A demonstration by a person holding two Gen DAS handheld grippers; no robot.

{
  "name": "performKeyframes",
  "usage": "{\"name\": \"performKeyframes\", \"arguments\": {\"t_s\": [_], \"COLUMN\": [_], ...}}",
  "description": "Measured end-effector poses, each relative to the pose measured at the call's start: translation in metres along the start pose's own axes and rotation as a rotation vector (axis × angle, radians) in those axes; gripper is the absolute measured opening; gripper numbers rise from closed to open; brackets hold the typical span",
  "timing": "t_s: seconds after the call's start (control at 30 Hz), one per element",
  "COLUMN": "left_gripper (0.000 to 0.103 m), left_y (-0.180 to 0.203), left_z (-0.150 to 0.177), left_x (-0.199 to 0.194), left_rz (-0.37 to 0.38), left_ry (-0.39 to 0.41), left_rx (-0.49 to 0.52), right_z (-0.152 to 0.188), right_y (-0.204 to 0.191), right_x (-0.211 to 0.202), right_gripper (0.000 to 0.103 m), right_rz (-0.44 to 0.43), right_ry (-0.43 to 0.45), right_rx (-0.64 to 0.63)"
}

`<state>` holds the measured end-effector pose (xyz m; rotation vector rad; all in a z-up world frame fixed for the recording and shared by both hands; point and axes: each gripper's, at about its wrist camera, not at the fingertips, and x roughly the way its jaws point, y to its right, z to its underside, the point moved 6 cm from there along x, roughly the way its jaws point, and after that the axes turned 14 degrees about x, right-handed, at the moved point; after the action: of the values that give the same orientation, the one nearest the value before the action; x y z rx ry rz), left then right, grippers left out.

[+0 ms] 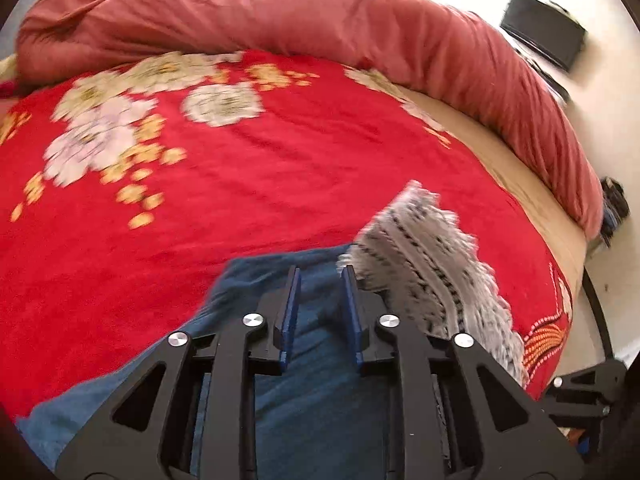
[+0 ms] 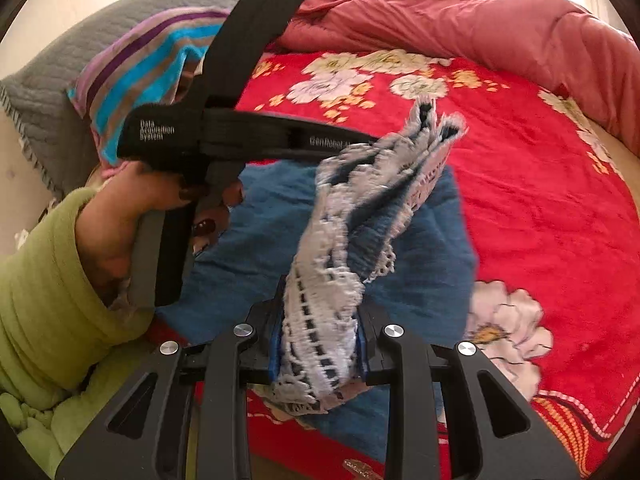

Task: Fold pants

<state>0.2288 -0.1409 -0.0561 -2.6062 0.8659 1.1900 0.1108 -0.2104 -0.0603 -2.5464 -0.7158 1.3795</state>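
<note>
Right claw (image 2: 318, 344) pinching pants (image 2: 332, 320) lace hem; left claw (image 1: 320, 312) seemingly spread above them.

A bedroom in a home. A bed fills both views, spread with a red blanket (image 1: 248, 184) printed with pale flowers, and a rumpled pink quilt (image 1: 320, 12) is heaped along its far edge. At the head lie a striped pillow (image 2: 136, 76) and a grey cushion (image 2: 60, 80), with pale floor (image 1: 616, 128) beside the bed.

The left claw (image 2: 400, 136) carries white print: "Data Acquisition System" on its rear body, "GenRobot" and blurred letters after it along its arm.
</note>
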Motion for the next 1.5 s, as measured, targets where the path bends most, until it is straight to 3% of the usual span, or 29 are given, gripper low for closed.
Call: {"name": "performKeyframes", "arguments": {"t_s": [0.13,0.23,0.43,0.57,0.67,0.77,0.93,1.23,1.4,1.5], "left_gripper": [0.025,0.029,0.034,0.037,0.037,0.044,0.048,0.052,0.054,0.054], "left_y": [-0.031,-0.047,-0.062,-0.062,-0.057,-0.052,-0.045,-0.040,-0.046,-0.045], "left_z": [0.017,0.029,0.047,0.052,0.052,0.052,0.055,0.053,0.061,0.060], "left_x": [-0.022,-0.038,-0.056,-0.055,-0.055,-0.054,-0.043,-0.031,-0.029,-0.025], "left_rz": [-0.017,0.021,0.080,0.152,0.214,0.298,0.300,0.438,0.531,0.505], "left_ry": [0.037,0.088,0.128,0.136,0.150,0.163,0.127,0.159,0.190,0.168], "left_rx": [-0.132,-0.226,-0.339,-0.392,-0.413,-0.445,-0.437,-0.495,-0.582,-0.581], "right_z": [0.006,0.014,0.025,0.021,0.008,-0.006,-0.018,-0.017,-0.015,-0.015], "right_y": [-0.016,-0.029,-0.056,-0.062,-0.049,-0.019,0.018,0.031,0.032,0.032], "right_x": [0.012,0.020,0.021,-0.003,-0.023,-0.027,-0.008,0.007,0.006,0.007], "right_gripper": [0.027,0.029,0.049,0.055,0.062,0.062,0.062,0.062,0.062,0.062], "right_rz": [0.008,0.009,-0.051,-0.111,-0.092,-0.033,0.008,-0.008,-0.023,-0.031], "right_ry": [-0.022,-0.040,-0.067,-0.025,0.052,0.094,0.082,0.059,0.058,0.058], "right_rx": [-0.043,-0.080,-0.147,-0.172,-0.160,-0.092,0.007,0.039,0.047,0.049]}}
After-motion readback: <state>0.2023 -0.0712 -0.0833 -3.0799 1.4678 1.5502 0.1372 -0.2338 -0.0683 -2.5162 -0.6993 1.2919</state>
